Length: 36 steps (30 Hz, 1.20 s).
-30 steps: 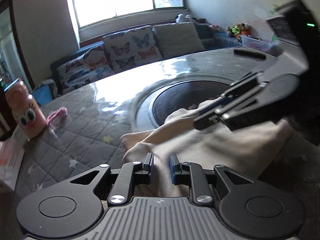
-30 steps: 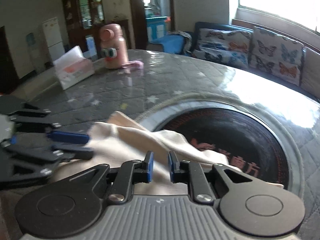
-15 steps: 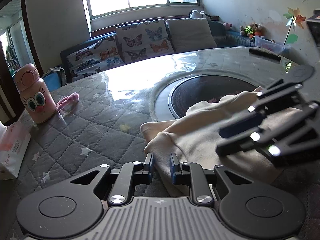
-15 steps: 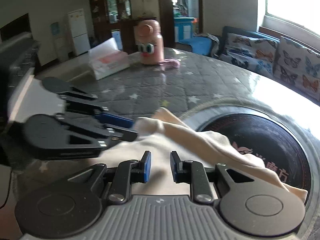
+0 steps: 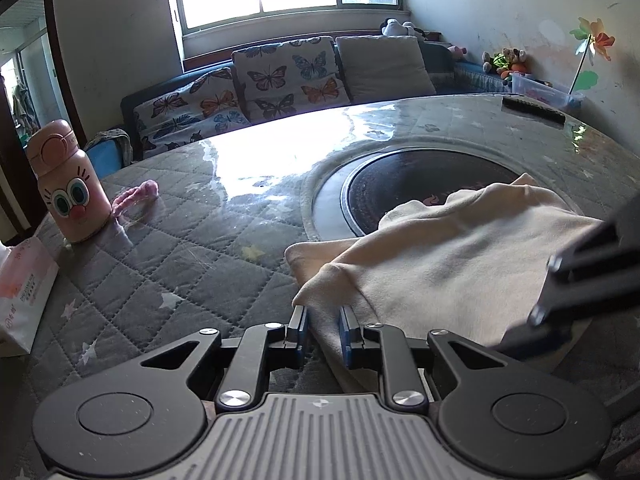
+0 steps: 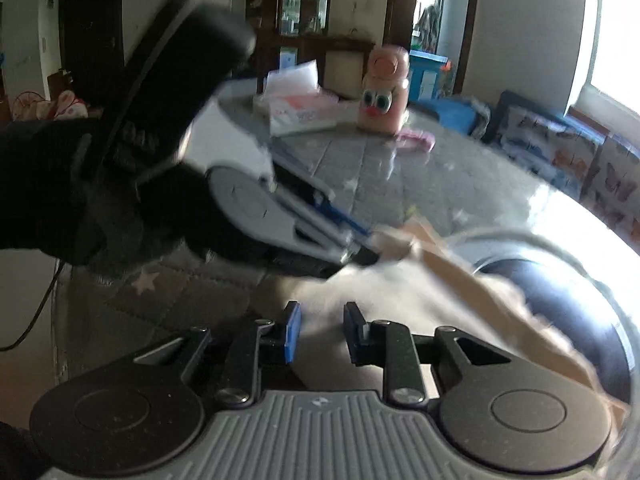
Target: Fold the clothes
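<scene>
cloth (image 5: 452, 264) edge between left hand-held gripper (image 5: 323, 330)

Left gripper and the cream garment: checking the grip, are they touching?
Touching: in the left wrist view the left gripper has the cream garment edge pinched between its jaws.

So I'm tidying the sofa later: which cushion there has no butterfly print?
The plain grey cushion, rightmost of the sofa's back cushions, under the window. The butterfly cushions to its left are all printed with coloured butterflies.

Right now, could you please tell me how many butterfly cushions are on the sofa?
2 seen clearly: one upright beside the plain cushion, one lower to its left. The right wrist view is too blurred to show more.
</scene>
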{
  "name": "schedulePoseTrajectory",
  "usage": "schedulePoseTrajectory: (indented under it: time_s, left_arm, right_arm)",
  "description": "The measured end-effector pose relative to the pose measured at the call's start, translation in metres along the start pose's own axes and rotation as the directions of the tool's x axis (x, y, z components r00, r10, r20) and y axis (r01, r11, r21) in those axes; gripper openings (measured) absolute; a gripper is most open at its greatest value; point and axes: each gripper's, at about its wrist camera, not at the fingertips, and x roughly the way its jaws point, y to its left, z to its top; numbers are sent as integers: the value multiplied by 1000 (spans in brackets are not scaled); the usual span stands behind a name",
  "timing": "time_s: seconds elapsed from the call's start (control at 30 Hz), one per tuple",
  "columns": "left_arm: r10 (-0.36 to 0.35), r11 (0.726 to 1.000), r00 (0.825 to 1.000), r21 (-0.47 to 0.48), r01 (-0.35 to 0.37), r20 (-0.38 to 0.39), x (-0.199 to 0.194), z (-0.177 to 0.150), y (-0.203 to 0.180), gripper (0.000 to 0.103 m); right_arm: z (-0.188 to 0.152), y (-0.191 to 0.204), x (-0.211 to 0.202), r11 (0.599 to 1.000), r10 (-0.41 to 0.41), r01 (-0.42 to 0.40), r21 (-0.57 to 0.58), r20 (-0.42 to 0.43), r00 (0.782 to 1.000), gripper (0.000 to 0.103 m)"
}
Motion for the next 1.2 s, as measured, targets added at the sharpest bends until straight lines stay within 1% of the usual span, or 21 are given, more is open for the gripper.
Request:
schedulePoseTrajectory:
  time_s: [0.1, 0.17, 0.27, 0.37, 0.43, 0.6, 0.7, 0.8, 0.9, 1.03, 1.13, 1.2]
  left_arm:
    - [4, 1000, 1000, -4, -4, 2, -2, 2, 1, 20]
    - [8, 1000, 1000, -7, -8, 6, -4, 2, 0, 20]
    - [3, 1000, 1000, -5, -3, 31, -14, 4, -3, 20]
    - [-14, 1000, 998, 12, 13, 56, -24, 7, -12, 21]
    - [-32, 999, 997, 27, 31, 71, -29, 9, -20, 21]
    - [-87, 994, 993, 66, 82, 80, -32, 9, -43, 21]
    - [-95, 992, 993, 89, 89, 70, -28, 4, -53, 21]
    - [-96, 992, 994, 87, 91, 45, -23, -3, -55, 23]
    - [-97, 993, 995, 76, 94, 38, -22, -7, -53, 23]
    - [-96, 993, 995, 78, 93, 40, -23, -6, -52, 23]
    - [-96, 993, 994, 74, 93, 41, -22, -7, -51, 23]
    - [-98, 993, 994, 71, 95, 41, -23, -8, -50, 23]
  right_arm:
    - [-2, 5, -2, 1000, 5, -5, -18, 5, 1000, 24]
    - [-2, 5, -10, 1000, 23, -23, -3, 14, 1000, 24]
    - [-5, 2, -24, 1000, 6, -7, 10, 30, 1000, 24]
    - [-13, -6, -40, 998, -27, 26, 52, 33, 999, 24]
    - [-19, -16, -51, 994, -64, 61, 94, 30, 997, 24]
    - [-38, -39, -68, 972, -144, 141, 190, 5, 990, 24]
    - [-50, -53, -73, 952, -187, 186, 241, -20, 982, 24]
    - [-66, -62, -76, 933, -213, 219, 286, -52, 976, 24]
    - [-77, -62, -84, 927, -218, 225, 300, -58, 974, 24]
    - [-77, -64, -100, 924, -211, 214, 317, -45, 976, 24]
    - [-74, -71, -103, 909, -241, 236, 345, -27, 970, 24]
    - [-77, -77, -101, 892, -257, 253, 375, -41, 966, 24]
